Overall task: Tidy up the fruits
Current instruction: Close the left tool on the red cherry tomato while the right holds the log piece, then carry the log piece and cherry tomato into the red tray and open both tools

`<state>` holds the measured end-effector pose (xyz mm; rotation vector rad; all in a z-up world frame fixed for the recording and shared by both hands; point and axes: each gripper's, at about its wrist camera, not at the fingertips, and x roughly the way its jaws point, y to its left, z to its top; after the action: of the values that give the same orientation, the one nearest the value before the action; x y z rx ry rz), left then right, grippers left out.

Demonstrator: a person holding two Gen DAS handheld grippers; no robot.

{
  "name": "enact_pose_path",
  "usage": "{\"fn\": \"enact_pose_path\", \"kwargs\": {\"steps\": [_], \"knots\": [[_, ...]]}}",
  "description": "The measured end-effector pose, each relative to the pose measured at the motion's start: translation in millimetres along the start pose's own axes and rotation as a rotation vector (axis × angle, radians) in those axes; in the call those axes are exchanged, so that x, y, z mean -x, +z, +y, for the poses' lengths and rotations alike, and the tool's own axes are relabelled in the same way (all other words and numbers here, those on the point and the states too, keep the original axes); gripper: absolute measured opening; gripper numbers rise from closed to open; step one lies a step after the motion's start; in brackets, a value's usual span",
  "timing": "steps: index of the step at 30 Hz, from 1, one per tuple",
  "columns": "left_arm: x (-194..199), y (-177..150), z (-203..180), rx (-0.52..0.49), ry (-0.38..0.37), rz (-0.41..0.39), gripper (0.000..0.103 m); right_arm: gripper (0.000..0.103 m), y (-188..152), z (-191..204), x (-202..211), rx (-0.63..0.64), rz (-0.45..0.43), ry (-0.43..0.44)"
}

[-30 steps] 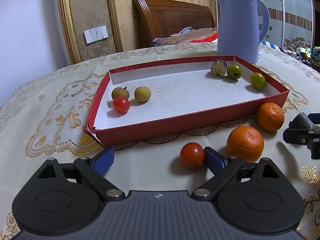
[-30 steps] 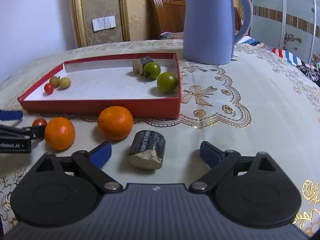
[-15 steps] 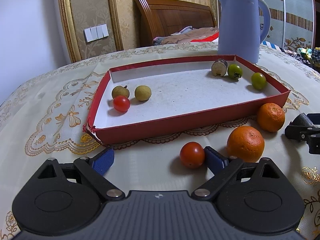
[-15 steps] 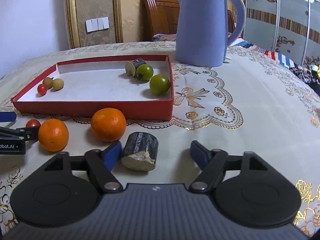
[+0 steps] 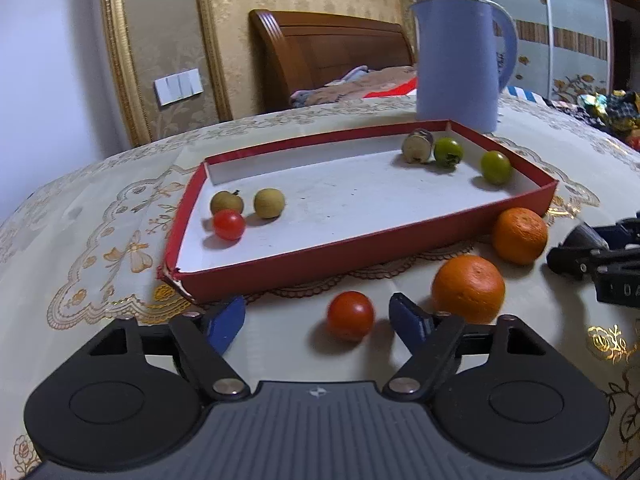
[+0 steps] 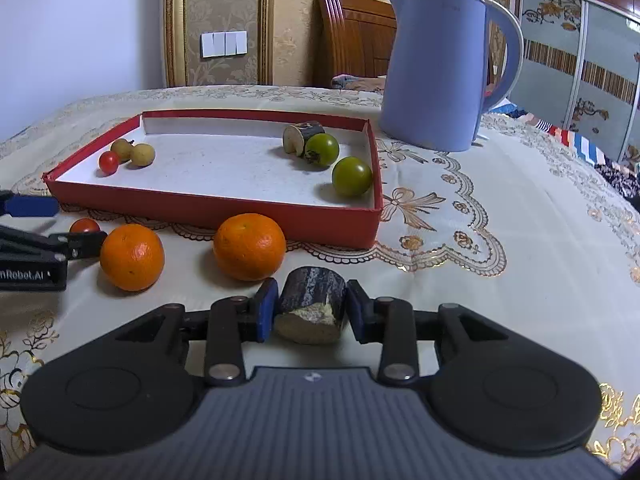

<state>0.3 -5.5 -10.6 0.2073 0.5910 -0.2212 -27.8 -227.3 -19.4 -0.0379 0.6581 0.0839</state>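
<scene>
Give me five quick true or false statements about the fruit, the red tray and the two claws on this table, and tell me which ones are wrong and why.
1. Two oranges lie inside the red tray. False: both oranges lie on the tablecloth in front of it.
2. The right claw has the dark sugarcane piece between its closing pads. True.
3. The left claw is clamped on the red tomato. False: its jaws are closing, but the tomato sits between the pads with gaps on both sides.
4. Two green tomatoes lie in the tray. True.
5. The blue kettle stands inside the tray. False: it stands on the tablecloth behind the tray's far right corner.
</scene>
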Motion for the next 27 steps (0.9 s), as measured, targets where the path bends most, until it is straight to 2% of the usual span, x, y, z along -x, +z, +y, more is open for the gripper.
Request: {"fn": "enact_pose_path", "kwargs": {"steps": [1, 2, 7, 9, 11, 15, 20, 27], "knots": [[-1, 0, 0, -0.003, -0.004, 0.004, 0.074, 0.034, 0, -1, 0, -0.004, 0.000, 0.002], [-1, 0, -1, -0.003, -0.004, 0.008, 0.067, 0.034, 0, -1, 0, -0.003, 0.000, 0.002], [-2, 0, 2, 0.012, -0.019, 0.016, 0.057, 0.034, 0, -1, 0, -0.001, -0.002, -0.001], [0, -1, 0, 0.003, -0.034, 0.012, 0.045, 0.034, 0, -1, 0, -0.005, -0.002, 0.002], [2, -1, -2, -0.011, -0.050, 0.008, 0.029, 0.034, 0, -1, 0, -0.004, -0.005, 0.001], [3, -2, -4, -0.019, -0.055, 0.007, 0.025, 0.034, 0, -3, 1, -0.020, -0.008, 0.010], [4, -2, -3, -0.009, -0.052, 0.001, 0.025, 0.034, 0, -10, 6, -0.053, -0.036, 0.026], [19, 2, 11, 0.071, -0.064, -0.080, 0.025, 0.034, 5, -12, 28, -0.060, -0.114, 0.040]]}}
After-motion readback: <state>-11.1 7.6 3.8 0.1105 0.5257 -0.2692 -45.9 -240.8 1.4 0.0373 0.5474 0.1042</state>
